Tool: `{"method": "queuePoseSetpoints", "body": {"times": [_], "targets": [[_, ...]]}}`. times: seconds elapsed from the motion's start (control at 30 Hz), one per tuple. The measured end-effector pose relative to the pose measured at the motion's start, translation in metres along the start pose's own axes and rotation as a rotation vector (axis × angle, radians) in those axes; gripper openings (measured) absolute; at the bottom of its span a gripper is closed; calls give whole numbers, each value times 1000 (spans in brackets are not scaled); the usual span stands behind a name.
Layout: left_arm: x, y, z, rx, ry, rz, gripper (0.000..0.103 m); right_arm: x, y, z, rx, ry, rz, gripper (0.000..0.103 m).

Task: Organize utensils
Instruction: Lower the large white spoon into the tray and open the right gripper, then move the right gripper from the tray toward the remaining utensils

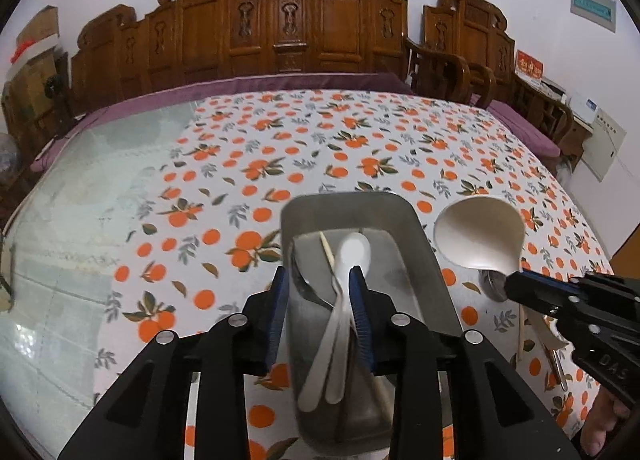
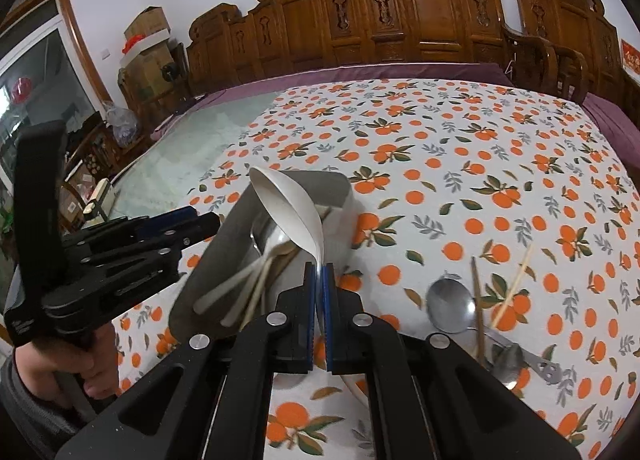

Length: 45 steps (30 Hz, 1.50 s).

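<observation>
Holding a big white ladle (image 2: pixel 290 212) by its handle, the right tool (image 2: pixel 319 300) is clamped tight on it and is carrying it beside the metal tray (image 1: pixel 424 244), which is sitting on the orange-patterned tablecloth (image 1: pixel 280 148) toward the near edge of the table. The left tool (image 1: pixel 318 316) is hanging over the tray with its jaws partly apart and pressing on nothing, though white spoon handles are lying between them. To do this step well, I would judge that the ladle should be lowered with its bowl toward the tray's far end and its handle lined up with the others, and let go only once it is resting there. Counting what is showing: one tray, one ladle, two white spoons (image 1: pixel 352 256) in the tray with at least one pale chopstick (image 1: pixel 326 250) and one dark metal piece I cannot identify. Outside, toward the near right corner, one metal spoon (image 2: pixel 450 306), one slotted metal utensil (image 2: pixel 532 362), one brown chopstick (image 2: pixel 477 296) and one pale chopstick (image 2: pixel 516 284) are lying.
</observation>
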<state>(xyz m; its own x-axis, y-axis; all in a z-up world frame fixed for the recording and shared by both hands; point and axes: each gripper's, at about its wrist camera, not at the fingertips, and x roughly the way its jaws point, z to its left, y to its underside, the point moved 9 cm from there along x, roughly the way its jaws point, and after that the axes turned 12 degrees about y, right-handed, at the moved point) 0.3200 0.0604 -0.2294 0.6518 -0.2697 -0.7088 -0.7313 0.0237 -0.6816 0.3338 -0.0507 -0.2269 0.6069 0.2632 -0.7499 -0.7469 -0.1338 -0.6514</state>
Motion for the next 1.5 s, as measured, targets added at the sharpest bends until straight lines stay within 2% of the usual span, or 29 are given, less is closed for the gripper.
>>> {"method": "queuePoseSetpoints", "body": {"times": [0.07, 0.17, 0.23, 0.37, 0.4, 0.43, 0.47, 0.73, 1.13, 1.37, 1.47, 1.5], "targets": [[-5, -2, 5, 4, -12, -9, 31, 3, -2, 4, 8, -6, 5, 5], [-14, -3, 13, 5, -23, -19, 39, 8, -4, 11, 27, -14, 14, 5], [-21, -6, 19, -6, -30, -35, 57, 11, -6, 15, 44, -23, 21, 5], [-37, -13, 32, -28, -30, -62, 63, 16, -8, 23, 50, -22, 25, 5], [-39, -14, 34, -28, -26, -62, 68, 18, -9, 26, 49, -20, 25, 5], [-41, -14, 36, -28, -25, -64, 78, 18, -9, 27, 49, -19, 26, 5], [-44, -15, 39, -25, -25, -73, 79, 20, -9, 30, 53, -18, 28, 5], [-55, -17, 47, -1, -35, -82, 89, 36, -16, 48, 106, -45, 52, 5], [-58, -19, 54, -22, -23, -85, 89, 68, -18, 61, 222, -76, 107, 5], [-58, -19, 52, -18, -23, -83, 89, 82, -22, 54, 346, -101, 141, 5], [-57, -18, 52, -19, -23, -82, 89, 85, -23, 56, 343, -98, 146, 5], [-57, -19, 52, -18, -23, -82, 89, 87, -22, 55, 336, -85, 147, 8]]}}
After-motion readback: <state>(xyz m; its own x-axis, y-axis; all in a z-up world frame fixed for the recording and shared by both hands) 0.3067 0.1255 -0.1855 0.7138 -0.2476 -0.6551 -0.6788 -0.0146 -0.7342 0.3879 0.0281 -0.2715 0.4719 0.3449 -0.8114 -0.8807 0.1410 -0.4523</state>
